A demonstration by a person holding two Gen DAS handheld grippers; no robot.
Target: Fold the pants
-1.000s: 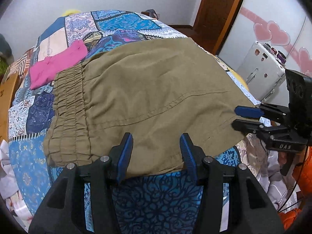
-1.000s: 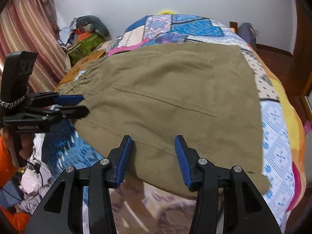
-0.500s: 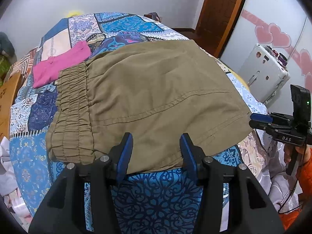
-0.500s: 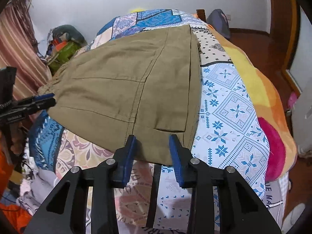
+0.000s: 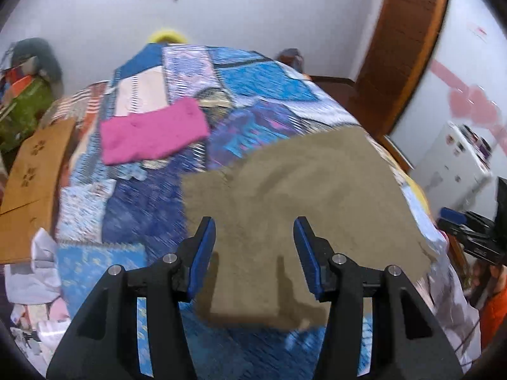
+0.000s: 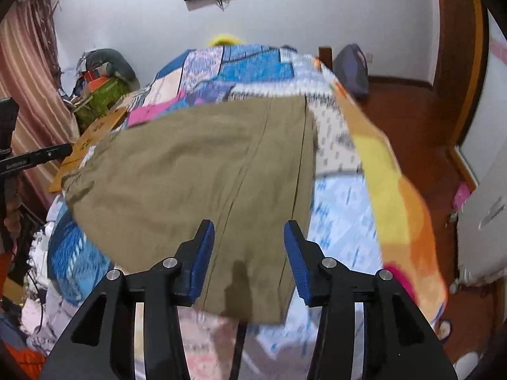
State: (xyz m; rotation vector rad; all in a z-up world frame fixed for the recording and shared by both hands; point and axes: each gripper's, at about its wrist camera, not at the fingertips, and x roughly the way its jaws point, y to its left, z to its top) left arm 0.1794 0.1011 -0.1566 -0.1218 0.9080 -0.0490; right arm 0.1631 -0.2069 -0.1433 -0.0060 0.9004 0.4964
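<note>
Olive pants point(image 5: 317, 196) lie folded on the patchwork quilt point(image 5: 142, 209), blurred by motion. My left gripper point(image 5: 254, 224) hovers open over their near edge, finger shadows on the cloth, nothing between the pads. The right gripper point(image 5: 450, 221) shows at the far right of this view, off the bed's side. In the right wrist view the pants point(image 6: 206, 164) spread out ahead with seams running away. My right gripper point(image 6: 248, 226) hangs above their near corner; its jaws are opening and the pads press on nothing. The left gripper point(image 6: 65, 151) pokes in from the left edge.
A folded pink garment point(image 5: 152, 136) lies farther back on the quilt. Cardboard point(image 5: 31, 183) and a pile of clothes point(image 5: 35, 272) sit left of the bed. A white case point(image 5: 456, 164) and a wooden door frame point(image 5: 405, 47) stand to the right, over wooden floor point(image 6: 412, 126).
Both grippers have lifted and pulled back from the pants. The left view swung left, showing more quilt. The right jaws narrowed, then widened again.
</note>
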